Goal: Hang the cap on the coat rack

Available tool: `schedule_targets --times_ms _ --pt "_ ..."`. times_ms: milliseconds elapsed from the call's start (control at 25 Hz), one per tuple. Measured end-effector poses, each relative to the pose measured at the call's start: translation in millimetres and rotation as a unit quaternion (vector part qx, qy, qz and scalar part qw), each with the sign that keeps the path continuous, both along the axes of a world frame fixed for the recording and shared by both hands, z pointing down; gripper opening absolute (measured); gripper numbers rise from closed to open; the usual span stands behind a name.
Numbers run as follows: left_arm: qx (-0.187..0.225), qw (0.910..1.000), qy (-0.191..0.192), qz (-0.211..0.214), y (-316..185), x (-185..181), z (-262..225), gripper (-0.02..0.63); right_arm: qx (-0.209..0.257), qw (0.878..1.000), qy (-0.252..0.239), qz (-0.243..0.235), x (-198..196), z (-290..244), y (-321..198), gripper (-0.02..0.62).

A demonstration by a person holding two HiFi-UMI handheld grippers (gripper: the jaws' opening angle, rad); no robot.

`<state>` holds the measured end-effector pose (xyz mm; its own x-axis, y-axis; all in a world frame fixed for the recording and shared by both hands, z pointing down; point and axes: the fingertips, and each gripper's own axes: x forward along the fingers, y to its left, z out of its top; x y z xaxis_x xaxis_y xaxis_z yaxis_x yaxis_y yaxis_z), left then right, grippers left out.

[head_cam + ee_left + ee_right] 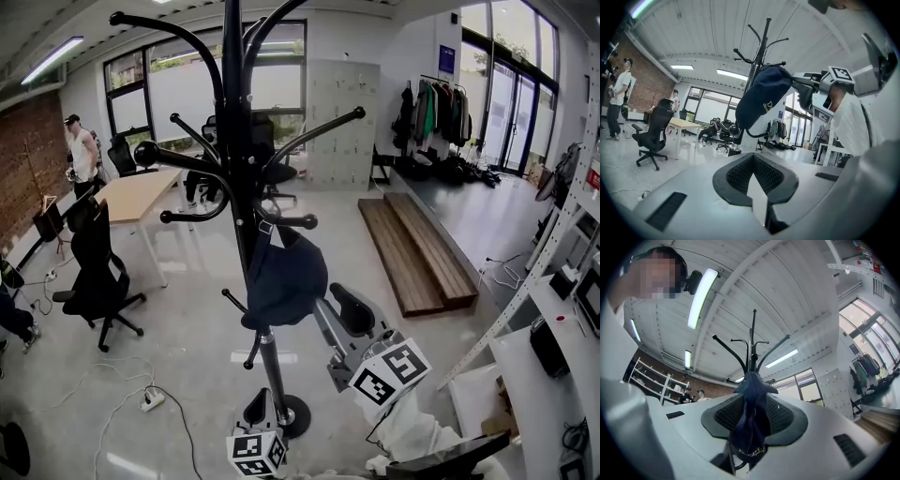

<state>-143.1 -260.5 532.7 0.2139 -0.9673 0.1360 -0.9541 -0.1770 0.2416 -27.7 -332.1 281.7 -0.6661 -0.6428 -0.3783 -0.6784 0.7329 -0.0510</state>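
The tall black coat rack (234,141) stands in the middle of the room. The dark blue cap (284,272) hangs on one of its low hooks, close to the pole. The right gripper (339,311) is right by the cap, jaws spread wide, with the cap between them but not squeezed. The left gripper (260,405) is low by the rack's foot, jaws pressed together, holding nothing. The hanging looks done; all that seems left is moving the right gripper away.
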Motion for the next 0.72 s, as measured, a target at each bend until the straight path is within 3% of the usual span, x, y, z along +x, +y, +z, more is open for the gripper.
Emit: schedule_targets --times_ms 240,360,720 --pt "-0.001 1.0000 -0.001 0.008 5 3 0 0.002 -0.026 0.999 -0.019 0.019 13 15 15 0.133" --pt "-0.002 0.9999 0.000 0.015 7 6 0 0.002 -0.061 0.997 -0.025 0.032 19 36 18 0.133" --pt "0.007 0.9990 0.007 0.043 14 19 -8 0.002 -0.121 0.991 0.027 0.056 11 87 22 0.105"
